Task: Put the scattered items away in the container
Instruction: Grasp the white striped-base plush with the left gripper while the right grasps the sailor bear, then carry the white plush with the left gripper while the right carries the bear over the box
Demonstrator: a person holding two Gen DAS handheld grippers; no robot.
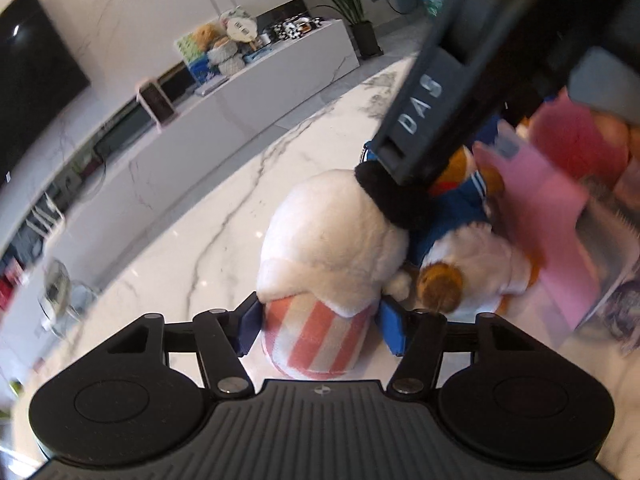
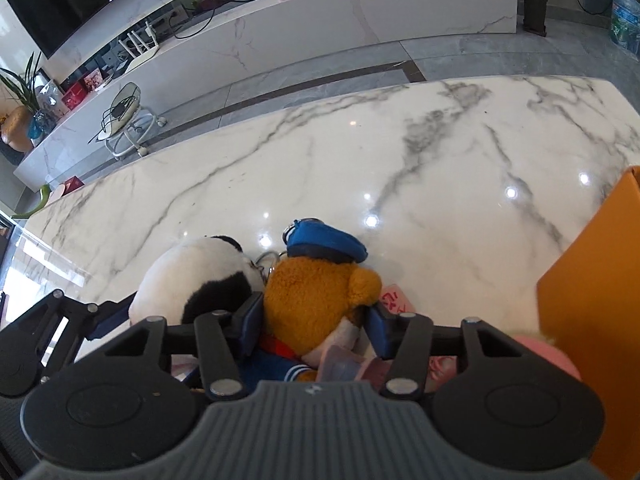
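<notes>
A panda plush (image 1: 332, 236) with a pink-and-white striped body lies on the marble table (image 2: 400, 152). My left gripper (image 1: 320, 326) has its blue pads pressed on both sides of the striped body. Right beside it lies a brown bear plush (image 2: 316, 300) in a blue cap and sailor top. My right gripper (image 2: 316, 320) is closed on the bear's head and neck. The right gripper's black body (image 1: 440, 100) reaches in over the panda's head in the left wrist view. An orange container (image 2: 592, 300) stands at the right edge.
A pink plush (image 1: 576, 144) and a pink card (image 1: 548, 220) lie close behind the bear. Beyond the table's far edge are grey floor, a white stool (image 2: 128, 120), a long white TV cabinet (image 2: 360, 12) and a potted plant (image 2: 536, 4).
</notes>
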